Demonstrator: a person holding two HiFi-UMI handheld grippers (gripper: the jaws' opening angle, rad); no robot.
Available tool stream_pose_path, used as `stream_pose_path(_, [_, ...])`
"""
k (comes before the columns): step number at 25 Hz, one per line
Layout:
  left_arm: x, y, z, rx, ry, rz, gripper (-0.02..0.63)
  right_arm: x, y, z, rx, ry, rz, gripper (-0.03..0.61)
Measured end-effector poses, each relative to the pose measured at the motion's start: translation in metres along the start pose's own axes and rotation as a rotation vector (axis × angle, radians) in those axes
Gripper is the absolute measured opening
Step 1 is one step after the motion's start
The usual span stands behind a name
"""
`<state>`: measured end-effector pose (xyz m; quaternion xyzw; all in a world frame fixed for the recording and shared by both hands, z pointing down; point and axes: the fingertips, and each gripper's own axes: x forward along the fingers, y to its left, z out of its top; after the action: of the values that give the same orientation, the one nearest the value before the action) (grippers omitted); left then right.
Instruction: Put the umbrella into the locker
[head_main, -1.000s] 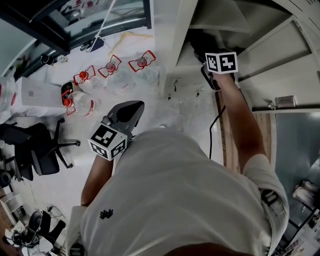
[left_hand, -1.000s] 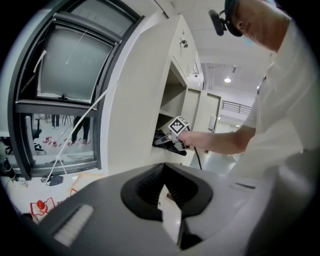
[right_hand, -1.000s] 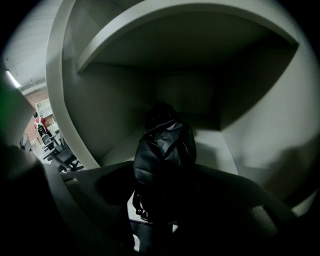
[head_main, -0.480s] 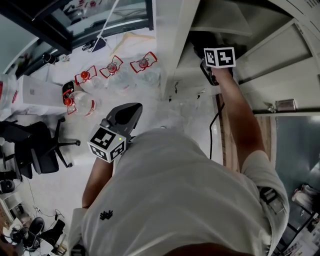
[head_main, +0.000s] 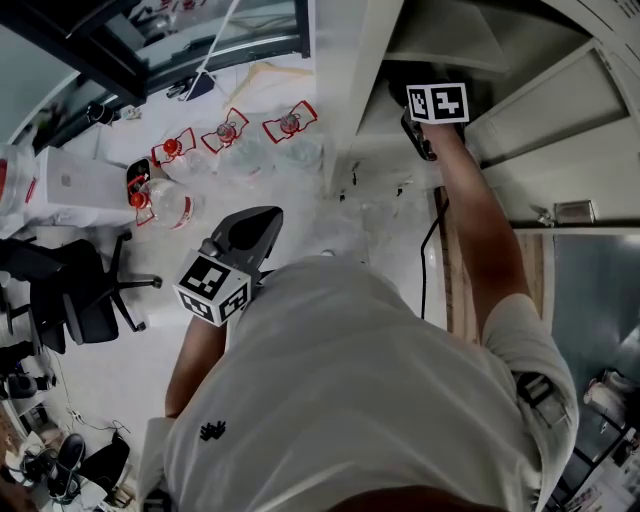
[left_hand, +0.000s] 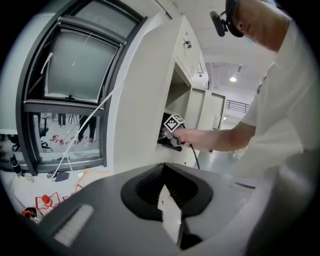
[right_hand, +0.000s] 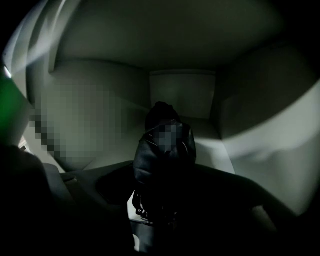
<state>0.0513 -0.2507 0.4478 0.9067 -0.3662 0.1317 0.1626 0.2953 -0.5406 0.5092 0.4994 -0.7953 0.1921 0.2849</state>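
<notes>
Umbrella (right_hand: 161, 159) | clamped in right hand-held gripper (right_hand: 150, 210), inside locker (right_hand: 182, 97) | left hand-held gripper (left_hand: 167, 197) closed, empty

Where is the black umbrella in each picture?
Right gripper view: centre, the umbrella clamped between the jaws, inside the locker.
Head view: not made out; hidden in the locker's dark mouth, top middle.
Left gripper view: not made out; only the right hand-held gripper at the locker opening.
Shared landmark: the locker.

Head view looks steeply down; all 3 share locker (head_main: 440, 40).
</notes>
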Motion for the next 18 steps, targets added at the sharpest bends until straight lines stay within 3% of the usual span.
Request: stream_pose_path(18, [-0.01,0.005,-0.007,-0.02,-0.001,0.019,0.055,0.013,-0.012,0.007,0.028,0.002,-0.033,0.249])
